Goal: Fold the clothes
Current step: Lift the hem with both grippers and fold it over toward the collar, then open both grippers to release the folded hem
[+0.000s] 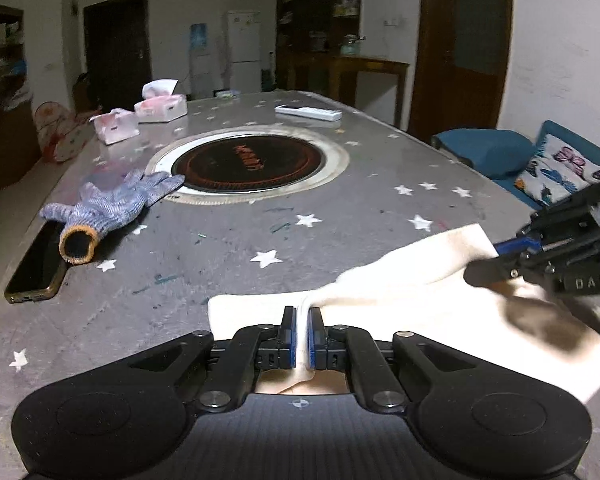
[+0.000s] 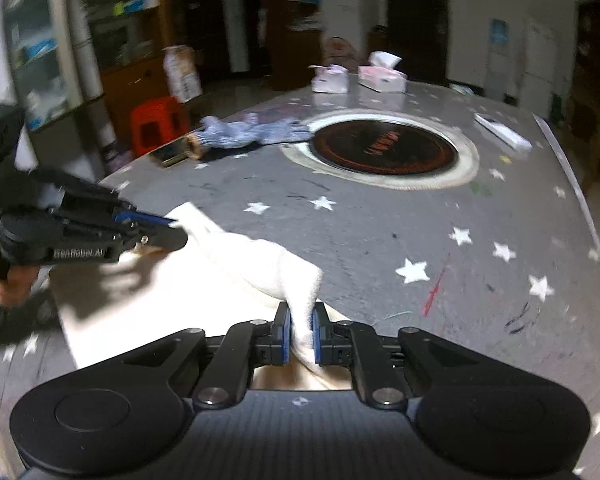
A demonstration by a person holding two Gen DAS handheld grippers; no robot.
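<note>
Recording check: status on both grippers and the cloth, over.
Left gripper shut on white cloth. Right gripper shut on same cloth, edge lifted off table. Knit glove and phone lie apart, not obstructing.

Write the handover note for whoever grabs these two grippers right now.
Left gripper: shut on the white cloth, pinching a bunched edge at its near side.
Right gripper: shut on the same cloth, at another raised edge.
The cloth lies partly on the grey starred table at its near end, with the gripped parts lifted and a ridge of fabric running between the two grips.
Done: both grips taken, fold begun.
Left: carry the held edges over, lay them flat, release, probably fold again.
Keep away from the knit glove and phone at the table's left edge.
</note>
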